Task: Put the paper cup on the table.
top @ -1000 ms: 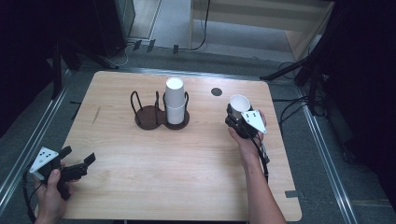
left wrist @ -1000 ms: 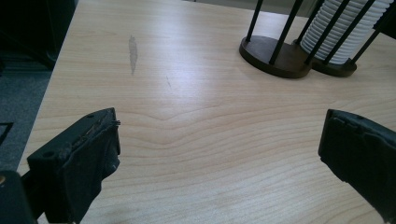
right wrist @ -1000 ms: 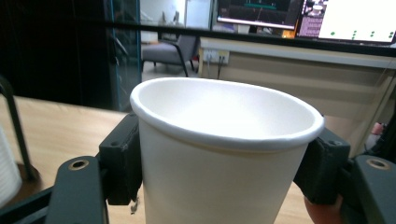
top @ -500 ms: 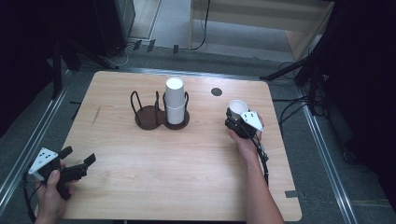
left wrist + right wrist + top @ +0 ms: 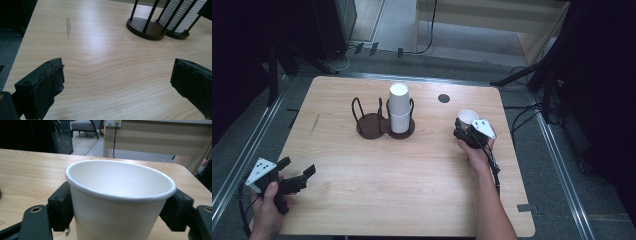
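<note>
White cup between right jaws

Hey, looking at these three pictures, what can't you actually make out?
- Base of the paper cup: right gripper view, cut off by the bottom edge.
- Number of cups in the stack: high view too small; left gripper view, cut off by the top edge and barred by the rack.
- Dark round spot on the table: high view, too small to identify.

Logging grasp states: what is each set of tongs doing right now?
Left tongs: open, holding nothing, above the table.
Right tongs: closed on a white paper cup, upright, mouth up.
</note>
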`<state>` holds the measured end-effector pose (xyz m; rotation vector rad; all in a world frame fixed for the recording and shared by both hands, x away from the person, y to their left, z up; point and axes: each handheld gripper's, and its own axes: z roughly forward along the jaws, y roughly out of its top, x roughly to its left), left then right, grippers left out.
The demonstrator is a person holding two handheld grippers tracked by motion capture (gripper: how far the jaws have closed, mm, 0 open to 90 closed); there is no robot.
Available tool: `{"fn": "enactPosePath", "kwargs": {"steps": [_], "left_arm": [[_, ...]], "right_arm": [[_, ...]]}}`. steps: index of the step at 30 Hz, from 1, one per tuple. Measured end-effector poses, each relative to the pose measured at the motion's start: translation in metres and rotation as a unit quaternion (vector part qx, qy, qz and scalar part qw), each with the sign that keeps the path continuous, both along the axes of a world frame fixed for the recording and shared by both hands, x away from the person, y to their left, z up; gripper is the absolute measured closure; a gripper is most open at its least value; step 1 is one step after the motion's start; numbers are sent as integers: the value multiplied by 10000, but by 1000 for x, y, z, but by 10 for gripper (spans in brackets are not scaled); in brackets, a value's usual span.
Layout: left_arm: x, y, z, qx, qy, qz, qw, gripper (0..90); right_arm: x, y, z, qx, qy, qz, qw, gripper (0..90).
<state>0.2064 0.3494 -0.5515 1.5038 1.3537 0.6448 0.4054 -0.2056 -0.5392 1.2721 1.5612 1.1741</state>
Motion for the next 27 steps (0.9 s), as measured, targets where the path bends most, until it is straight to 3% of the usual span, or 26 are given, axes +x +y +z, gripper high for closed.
{"fn": "enactPosePath", "kwargs": {"steps": [3, 6, 12, 18, 27], "left_arm": [[0, 0, 0, -1, 3, 4, 10000, 0], [0, 0, 0, -1, 1, 14, 10000, 0], [1, 0, 0, -3, 0, 20, 10000, 0], [1, -1, 0, 3, 4, 25, 10000, 0], [1, -1, 0, 20, 2, 36, 10000, 0]], "right_arm": [[-2, 0, 0, -44, 120, -43, 9999, 194], [-3, 1, 0, -155, 201, 67, 9997, 153], [-7, 1, 3, -103, 425, 319, 9985, 7], [-13, 1, 9, -53, 528, 465, 9975, 0], [-26, -4, 21, -4, 440, 499, 9978, 0]]}}
